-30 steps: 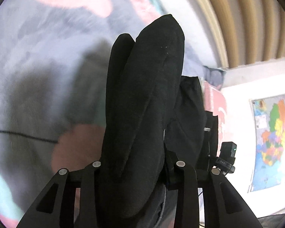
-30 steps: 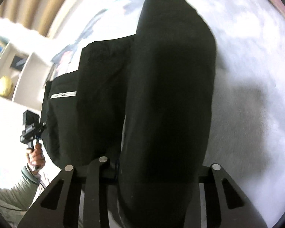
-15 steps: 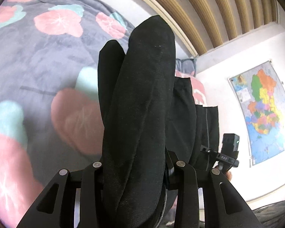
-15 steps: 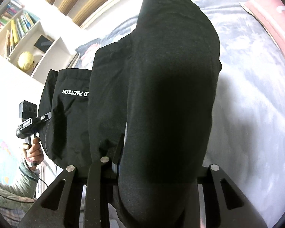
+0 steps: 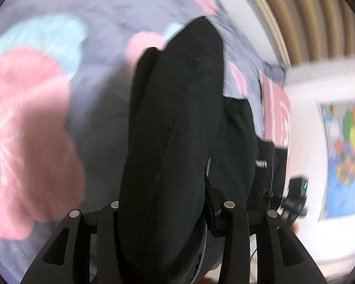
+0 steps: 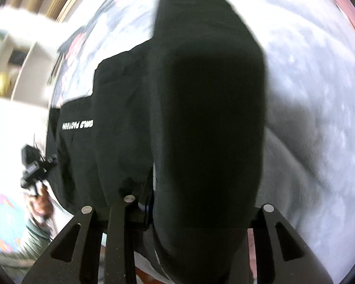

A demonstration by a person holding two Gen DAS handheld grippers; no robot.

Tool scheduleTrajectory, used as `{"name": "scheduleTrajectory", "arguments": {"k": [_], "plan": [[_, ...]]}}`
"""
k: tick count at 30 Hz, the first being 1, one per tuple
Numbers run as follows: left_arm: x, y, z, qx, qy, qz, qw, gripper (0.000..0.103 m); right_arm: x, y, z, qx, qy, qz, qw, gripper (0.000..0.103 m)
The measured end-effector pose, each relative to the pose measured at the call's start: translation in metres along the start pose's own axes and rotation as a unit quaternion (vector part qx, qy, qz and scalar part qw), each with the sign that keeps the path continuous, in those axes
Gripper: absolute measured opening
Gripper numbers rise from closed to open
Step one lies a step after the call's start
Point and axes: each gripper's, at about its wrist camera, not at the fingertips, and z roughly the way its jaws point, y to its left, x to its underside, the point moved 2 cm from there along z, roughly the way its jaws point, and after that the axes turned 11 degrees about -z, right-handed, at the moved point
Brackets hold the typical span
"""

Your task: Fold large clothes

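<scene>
Garment (image 5: 175, 127), black, hangs bunched in my left gripper (image 5: 170, 213), whose jaws are opening around it; my right gripper (image 6: 196, 210) clamps it above the bed (image 5: 101, 11).

A line of white capital lettering (image 6: 78, 125) runs across the black garment (image 6: 120, 118) in the right wrist view — it appears mirrored and smeared by motion, so only something like "FACTION" in its left part can be made out, and the rest cannot be told. In the left wrist view a short white print (image 5: 260, 164) sits on the same garment (image 5: 236, 146) — too small and blurred to read.
</scene>
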Motion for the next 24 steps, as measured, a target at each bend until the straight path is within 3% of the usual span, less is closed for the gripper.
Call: {"name": "scheduleTrajectory", "arguments": {"k": [3, 6, 8, 11, 13, 15, 17, 21, 24], "plan": [[-0.013, 0.039, 0.010, -0.019, -0.005, -0.062, 0.9979, 0.055, 0.007, -0.020, 0.007, 0.026, 0.008, 0.038, 0.999, 0.051], [-0.020, 0.065, 0.012, 0.023, 0.007, -0.120, 0.9925, 0.058, 0.010, -0.044, 0.016, 0.027, 0.017, 0.081, 0.996, 0.061], [-0.022, 0.069, -0.001, 0.021, -0.007, -0.128, 0.9916, 0.058, 0.012, -0.053, 0.012, 0.015, 0.019, 0.109, 0.994, 0.063], [-0.023, 0.060, -0.039, -0.031, -0.059, -0.092, 0.9936, 0.058, 0.016, -0.054, -0.012, 0.040, 0.007, 0.103, 0.994, 0.068], [-0.021, 0.039, -0.069, -0.070, -0.098, -0.041, 0.9918, 0.057, 0.015, -0.046, -0.030, 0.079, -0.003, 0.087, 0.993, 0.071], [-0.012, 0.006, -0.091, -0.115, -0.133, 0.025, 0.9842, 0.057, 0.015, -0.018, -0.043, 0.101, -0.021, 0.068, 0.992, 0.071], [-0.009, -0.020, -0.096, -0.125, -0.146, 0.080, 0.9780, 0.057, 0.012, 0.015, -0.056, 0.108, -0.052, 0.039, 0.992, 0.072], [0.020, -0.086, -0.067, -0.114, -0.125, 0.178, 0.9695, 0.057, 0.006, 0.074, -0.044, 0.121, -0.063, -0.034, 0.990, 0.075], [0.046, -0.108, -0.014, -0.148, -0.083, 0.233, 0.9576, 0.057, 0.007, 0.130, 0.001, 0.181, -0.036, -0.119, 0.976, 0.075]]}}
